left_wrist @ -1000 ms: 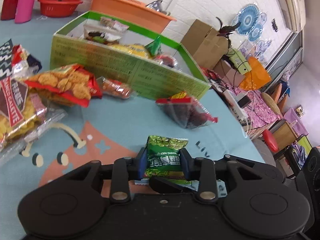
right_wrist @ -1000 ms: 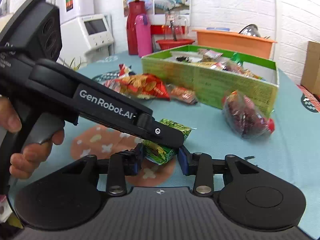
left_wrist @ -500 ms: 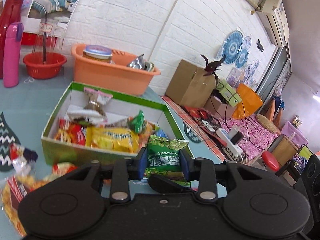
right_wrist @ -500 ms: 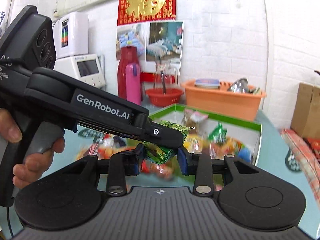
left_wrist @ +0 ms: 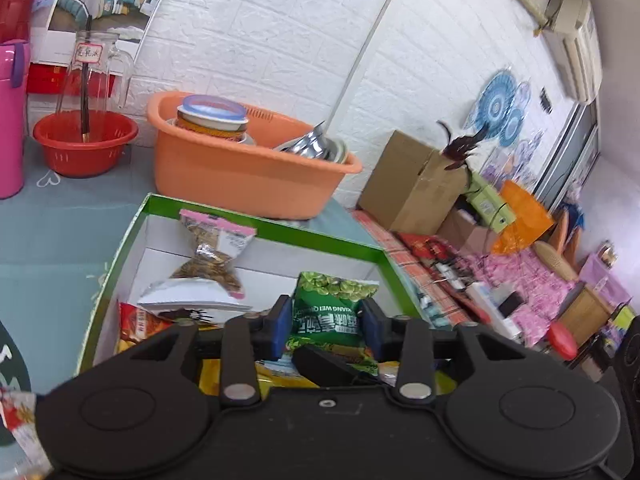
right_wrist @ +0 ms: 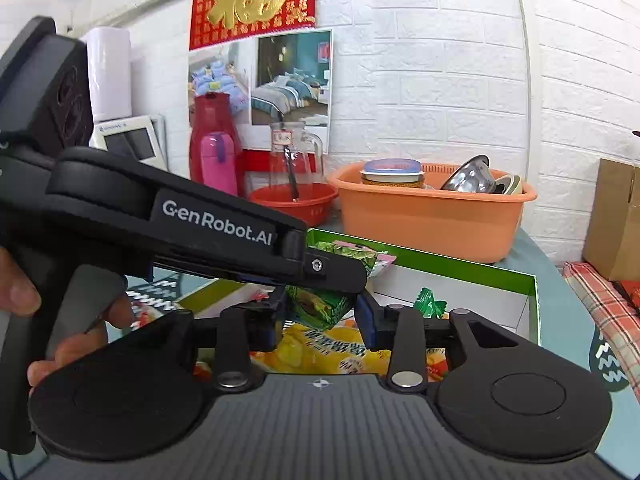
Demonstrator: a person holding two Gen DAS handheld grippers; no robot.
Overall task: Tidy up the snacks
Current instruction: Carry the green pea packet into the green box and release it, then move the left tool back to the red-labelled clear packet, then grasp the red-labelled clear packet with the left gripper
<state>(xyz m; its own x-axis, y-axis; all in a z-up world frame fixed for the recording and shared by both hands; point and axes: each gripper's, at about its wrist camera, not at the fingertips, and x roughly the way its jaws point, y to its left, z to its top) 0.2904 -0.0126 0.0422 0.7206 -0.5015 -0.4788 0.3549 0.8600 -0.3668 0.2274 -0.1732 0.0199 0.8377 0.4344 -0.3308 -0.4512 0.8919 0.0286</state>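
Left gripper (left_wrist: 326, 326) clamps the green pack (left_wrist: 329, 312) above the green box (left_wrist: 276, 229), over the snacks inside; right gripper (right_wrist: 322, 316) brackets the same pack (right_wrist: 320, 306), contact unclear, can't tell if it's gripping.

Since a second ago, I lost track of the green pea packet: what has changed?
The green pea packet went from just above the table up and over the green box, carried by the left gripper. Unchanged: both the left gripper and the right gripper stay clamped on it; the snacks in the box lie as before.
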